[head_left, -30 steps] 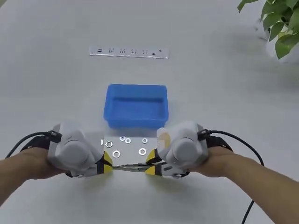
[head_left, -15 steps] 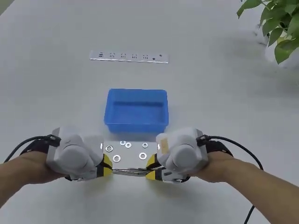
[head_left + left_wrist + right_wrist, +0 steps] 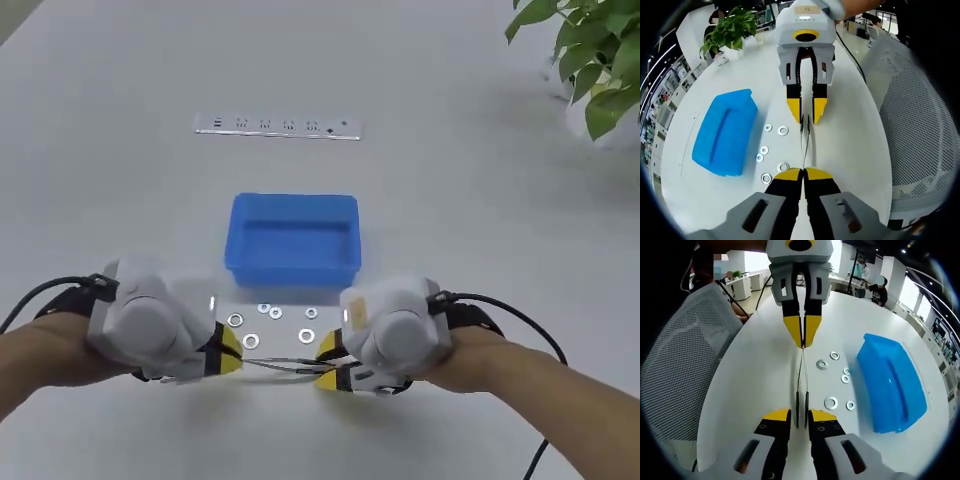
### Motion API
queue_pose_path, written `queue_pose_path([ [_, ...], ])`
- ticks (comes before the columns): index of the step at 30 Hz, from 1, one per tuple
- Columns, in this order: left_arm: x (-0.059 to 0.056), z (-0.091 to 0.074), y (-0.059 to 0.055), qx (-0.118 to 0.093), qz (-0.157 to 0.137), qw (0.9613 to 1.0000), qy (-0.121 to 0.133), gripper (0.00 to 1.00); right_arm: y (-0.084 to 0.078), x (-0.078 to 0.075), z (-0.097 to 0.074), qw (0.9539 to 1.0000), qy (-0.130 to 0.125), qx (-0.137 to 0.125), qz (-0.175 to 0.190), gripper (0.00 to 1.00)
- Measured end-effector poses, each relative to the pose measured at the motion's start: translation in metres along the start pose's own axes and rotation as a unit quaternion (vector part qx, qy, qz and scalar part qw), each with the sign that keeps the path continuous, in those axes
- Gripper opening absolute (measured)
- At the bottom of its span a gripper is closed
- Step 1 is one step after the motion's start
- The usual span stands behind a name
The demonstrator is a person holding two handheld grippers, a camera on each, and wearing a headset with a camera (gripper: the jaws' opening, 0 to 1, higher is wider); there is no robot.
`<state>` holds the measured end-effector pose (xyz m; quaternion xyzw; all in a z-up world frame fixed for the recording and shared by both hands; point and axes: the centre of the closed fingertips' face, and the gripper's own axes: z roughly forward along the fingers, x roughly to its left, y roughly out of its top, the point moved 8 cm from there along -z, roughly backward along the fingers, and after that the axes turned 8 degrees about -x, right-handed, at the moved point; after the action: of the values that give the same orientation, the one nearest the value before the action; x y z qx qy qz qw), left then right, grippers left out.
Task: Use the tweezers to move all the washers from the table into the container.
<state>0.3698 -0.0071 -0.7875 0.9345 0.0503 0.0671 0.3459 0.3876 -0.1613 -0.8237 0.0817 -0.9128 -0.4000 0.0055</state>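
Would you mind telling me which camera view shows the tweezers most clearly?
The right gripper view: the tweezers run their full length, both arms distinct, from the right gripper to the left gripper. The left gripper view shows them shorter and thinner; the head view shows a thin line between the grippers.

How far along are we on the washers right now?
Nothing is in yet: the blue container looks empty. In hand: the tweezers are pinched between the left gripper and the right gripper, one at each end. Left: all six washers lie on the table in front of the container.
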Motion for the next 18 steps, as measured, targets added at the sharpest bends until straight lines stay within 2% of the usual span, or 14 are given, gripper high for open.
queue_pose_path([
  [5, 0.002, -0.002, 0.006, -0.001, 0.008, 1.0, -0.002, 0.06, 0.004, -0.003, 0.001, 0.9999, -0.007, -0.004, -0.008, 0.18],
  [18, 0.003, -0.011, 0.024, -0.008, 0.025, 0.9996, -0.004, 0.06, 0.009, -0.002, 0.008, 0.9999, -0.001, -0.004, -0.016, 0.17],
])
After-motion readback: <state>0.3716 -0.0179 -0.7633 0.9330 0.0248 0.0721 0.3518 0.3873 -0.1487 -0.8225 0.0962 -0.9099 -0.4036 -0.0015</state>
